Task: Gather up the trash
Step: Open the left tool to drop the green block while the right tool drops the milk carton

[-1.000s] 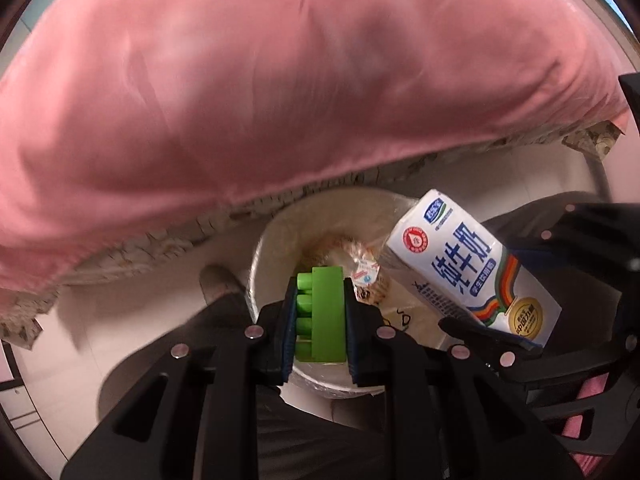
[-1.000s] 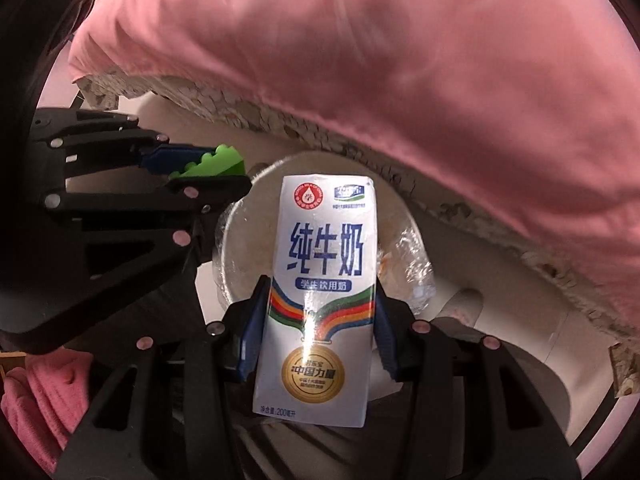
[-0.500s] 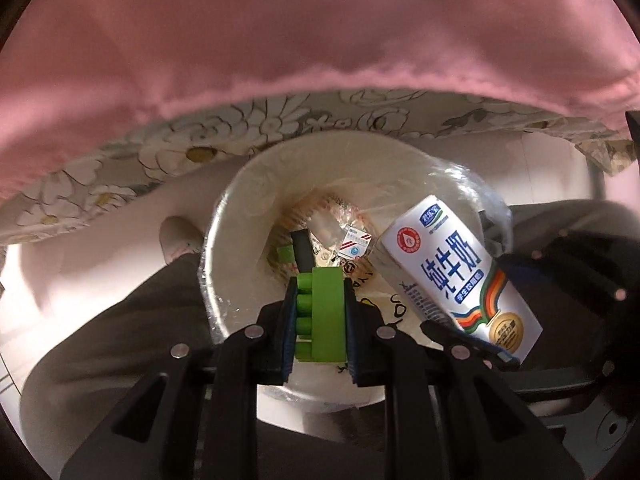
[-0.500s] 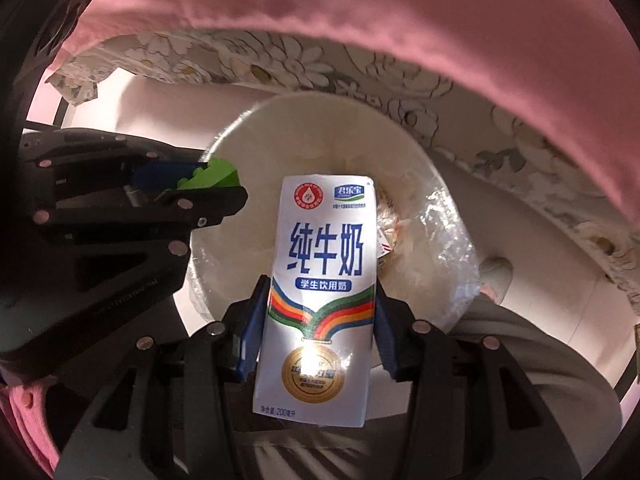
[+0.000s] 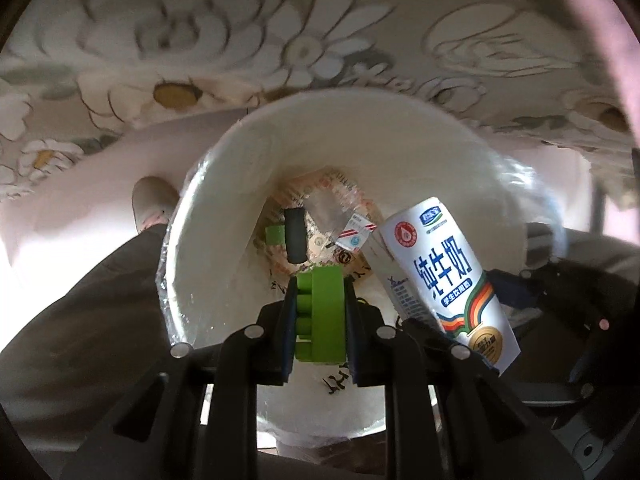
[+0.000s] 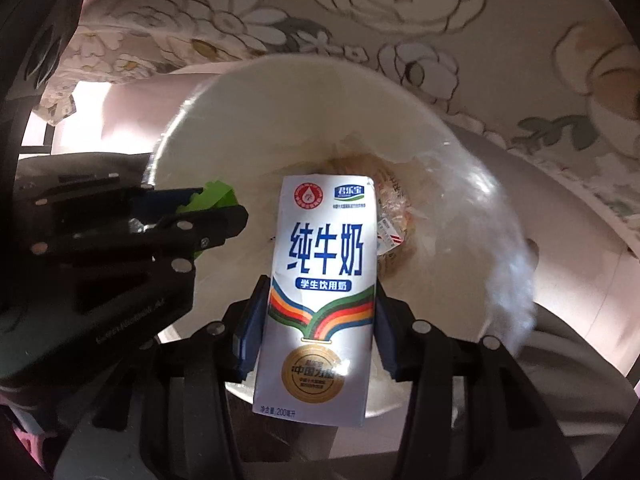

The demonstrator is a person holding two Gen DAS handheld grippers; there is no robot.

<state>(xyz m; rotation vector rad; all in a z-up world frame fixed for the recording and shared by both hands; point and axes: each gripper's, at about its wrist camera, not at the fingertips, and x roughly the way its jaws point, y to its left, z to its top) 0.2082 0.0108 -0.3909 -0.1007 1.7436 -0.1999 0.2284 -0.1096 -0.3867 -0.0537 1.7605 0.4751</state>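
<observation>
Floral-patterned bedding (image 5: 304, 48) fills the upper field of both wrist views, with a pale floor (image 5: 72, 216) beneath it and a white, plastic-lined trash bin (image 5: 224, 240) standing just below the bedding's edge. Both pairs of tongs are shown pointing steeply down at the bin's mouth. The left tongs (image 5: 320, 312) are pressed onto a green toy brick (image 5: 322, 316), which is pinched between the blue pads and held over the near part of the opening. The right tongs (image 6: 316, 320) are clamped on a white milk carton (image 6: 320, 280), gripped at its lower half with its printed face toward the camera; in the left view the same carton (image 5: 444, 276) is seen tilted just beside the brick. Items already collected are visible at the bottom of the bin: a printed wrapper (image 5: 344, 184), a small striped packet (image 5: 354, 234), a dark block (image 5: 295, 236) and what appears to be a second green piece (image 5: 273, 235). The task is therefore judged to be well under way, with part of the trash deposited and two further pieces carried to the bin but not yet released. Whether more trash remains elsewhere in the room cannot be told from these views. A shoe (image 5: 150, 204) and a dark trouser leg (image 5: 80, 304) of the person are seen at the left of the bin.
</observation>
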